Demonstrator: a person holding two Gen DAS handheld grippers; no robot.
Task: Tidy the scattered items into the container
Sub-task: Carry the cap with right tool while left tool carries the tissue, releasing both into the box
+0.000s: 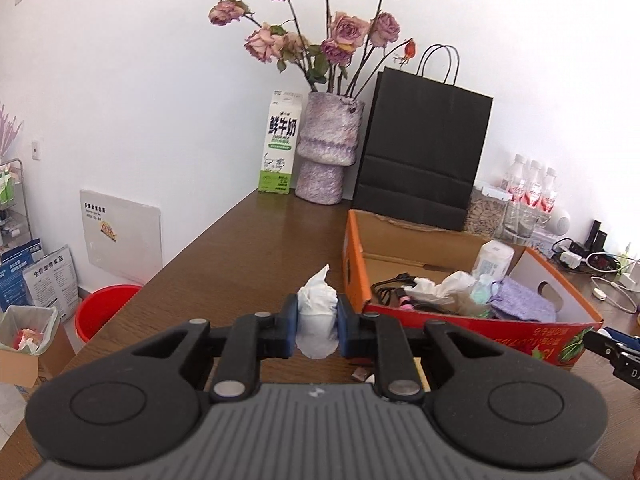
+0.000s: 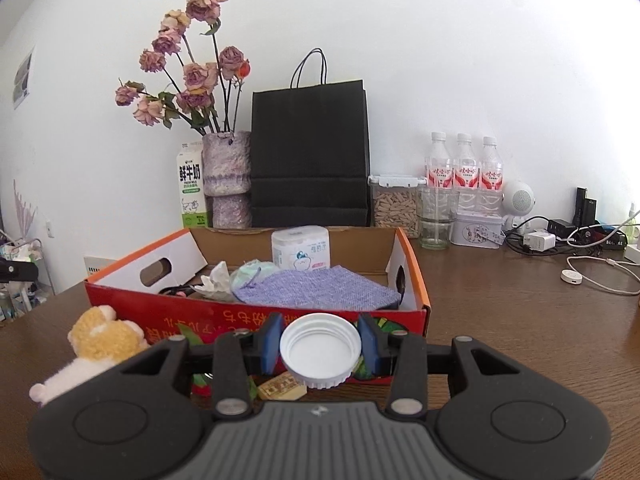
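My left tongs (image 1: 317,322) are pinched on a crumpled white tissue (image 1: 317,316), its long axis upright and its twisted tip pointing up, held above the brown table (image 1: 240,256) just left of the orange cardboard box (image 1: 354,268). Only my left view shows the red bucket (image 1: 105,308) on the floor. In the box lie a second tissue (image 2: 214,280), a purple woven pouch (image 2: 320,290) and one white pack (image 2: 300,250). My right tongs (image 2: 320,346) grip a single white bottle cap (image 2: 320,350) by its rim, hollow side facing me, in front of the box's near wall. Only my right view shows the plush toy (image 2: 100,344) beside that wall and a small tan block (image 2: 282,390) under the cap. Three water bottles (image 2: 464,166) stand at the back right.
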